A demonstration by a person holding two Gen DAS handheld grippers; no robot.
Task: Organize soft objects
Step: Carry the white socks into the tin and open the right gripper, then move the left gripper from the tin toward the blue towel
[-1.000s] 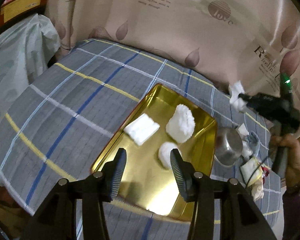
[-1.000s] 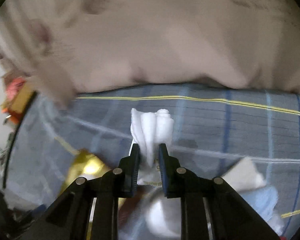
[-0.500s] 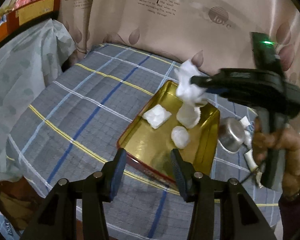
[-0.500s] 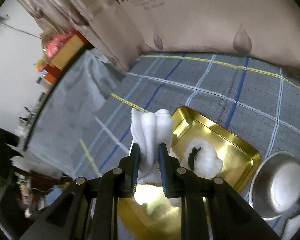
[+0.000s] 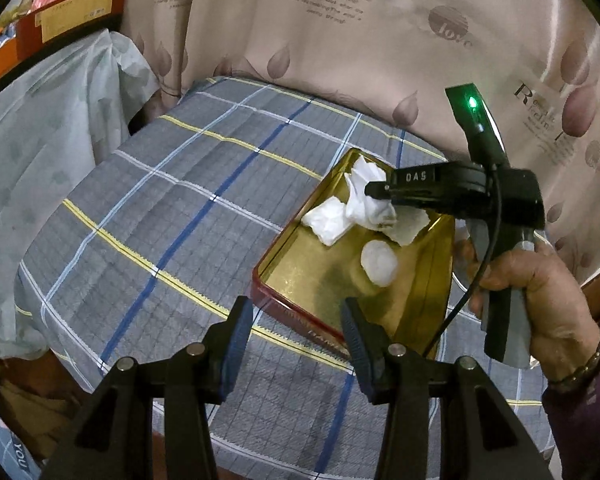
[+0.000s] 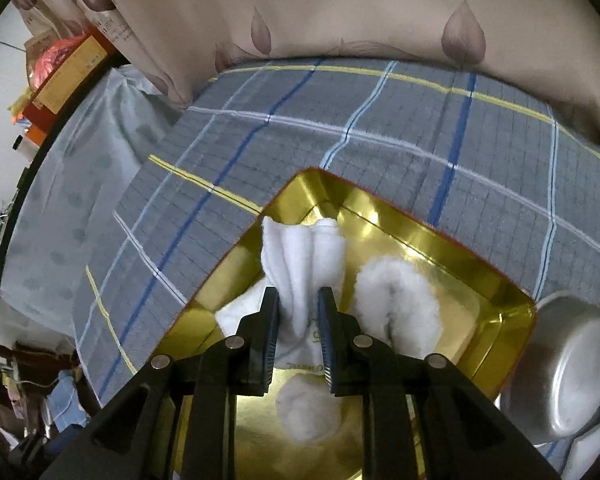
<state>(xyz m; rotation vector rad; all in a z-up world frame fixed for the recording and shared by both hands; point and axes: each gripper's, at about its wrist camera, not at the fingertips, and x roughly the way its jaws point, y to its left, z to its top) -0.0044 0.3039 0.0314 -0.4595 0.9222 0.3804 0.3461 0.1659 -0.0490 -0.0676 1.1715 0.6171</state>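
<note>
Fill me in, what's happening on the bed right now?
A person is sorting soft white items into a shallow gold metal tray on the grey plaid bedspread. The right hand-held gripper is shut on a crumpled white cloth, over the tray's far end. A folded white pad and a white cotton ball already lie inside. The left hand-held gripper hangs open and empty at the tray's near edge.

cotton ball (image 6: 308,410) in tray (image 6: 440,236), bowl (image 6: 572,364) right

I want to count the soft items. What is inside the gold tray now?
Inside the gold tray lie a folded white pad, a round cotton ball and a fluffy white piece. The right tool holds a white cloth over them, hiding part of the tray floor.
</note>
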